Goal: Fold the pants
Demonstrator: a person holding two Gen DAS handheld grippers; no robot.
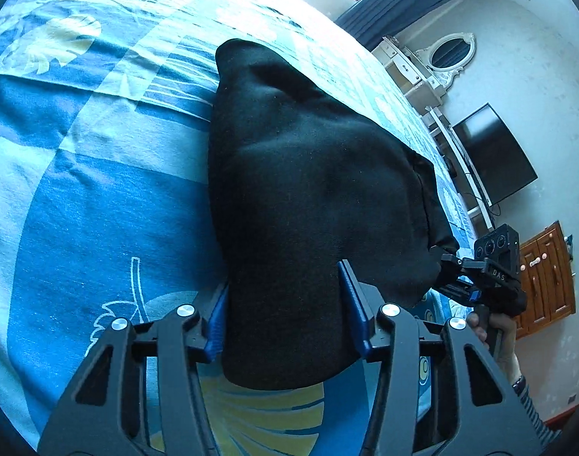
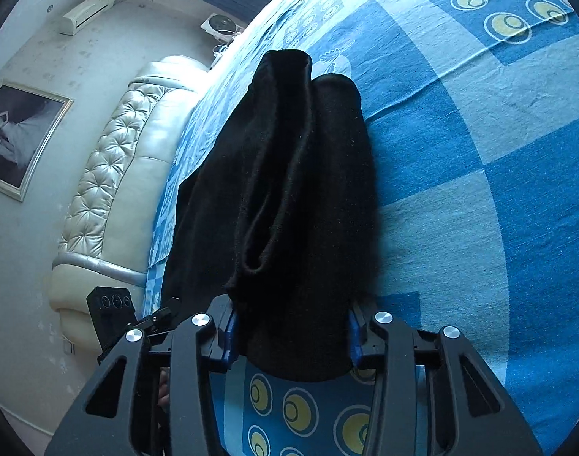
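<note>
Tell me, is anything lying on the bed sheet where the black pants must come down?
Nothing visible does. Both grippers, left and right, hold the black pants, and the blue sheet around them shows only its pattern.

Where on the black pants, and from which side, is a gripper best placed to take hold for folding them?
Grip the black pants at the bunched near end, one corner per gripper, coming in low from the bed's near edge. There the cloth gathers thick enough to fill the fingers, as the left gripper and right gripper show.
</note>
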